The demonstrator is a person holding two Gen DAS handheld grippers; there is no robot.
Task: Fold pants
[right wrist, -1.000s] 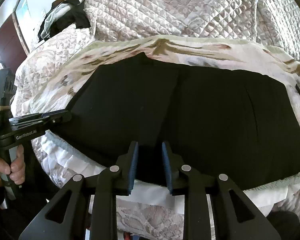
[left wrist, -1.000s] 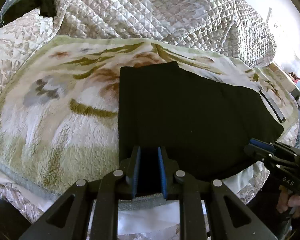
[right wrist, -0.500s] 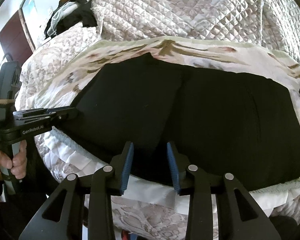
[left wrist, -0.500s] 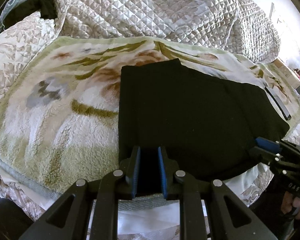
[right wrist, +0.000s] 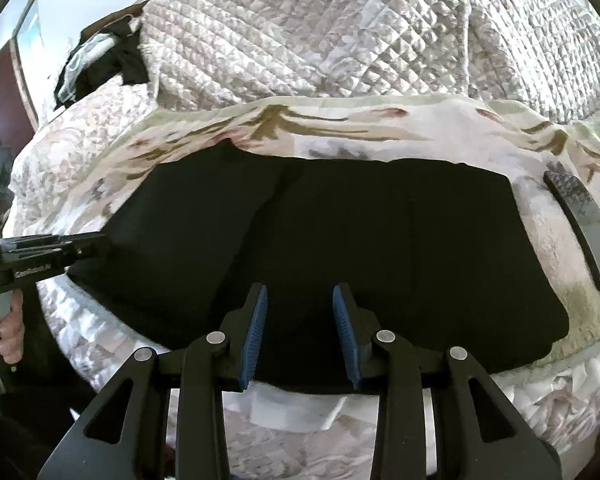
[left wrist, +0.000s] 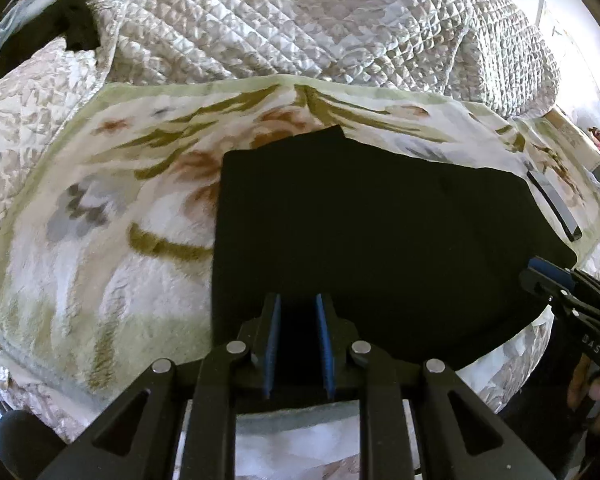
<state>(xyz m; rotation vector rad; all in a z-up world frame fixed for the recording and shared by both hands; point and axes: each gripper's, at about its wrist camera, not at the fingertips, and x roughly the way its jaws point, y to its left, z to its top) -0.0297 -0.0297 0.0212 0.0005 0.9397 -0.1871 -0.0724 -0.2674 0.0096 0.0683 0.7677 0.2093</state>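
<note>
Left wrist view: black pants [left wrist: 372,232], folded flat into a broad dark slab, lie on a floral fleece blanket [left wrist: 100,216] spread over the bed, w/ a quilted silver-grey bedspread [left wrist: 292,20] bunched up behind. The left tool [left wrist: 297,344] sits low at the pants' near edge, blue pads apart by a narrow gap, dark cloth seen between them; whether it grips the fabric can't be told. The right tool [left wrist: 548,276] reaches in from the right side, at the pants' near right corner. A dark flat bar [left wrist: 554,204] lies on the blanket just beyond the pants' right edge.

Right wrist view: right tool [right wrist: 300,332] hovers over the pants' [right wrist: 340,240] near hem, pads spread clearly wider, holding nothing. Left tool [right wrist: 96,242] meets the pants' left edge, held by a hand [right wrist: 8,328]. Dark clothing [right wrist: 100,64] is heaped at far left.
</note>
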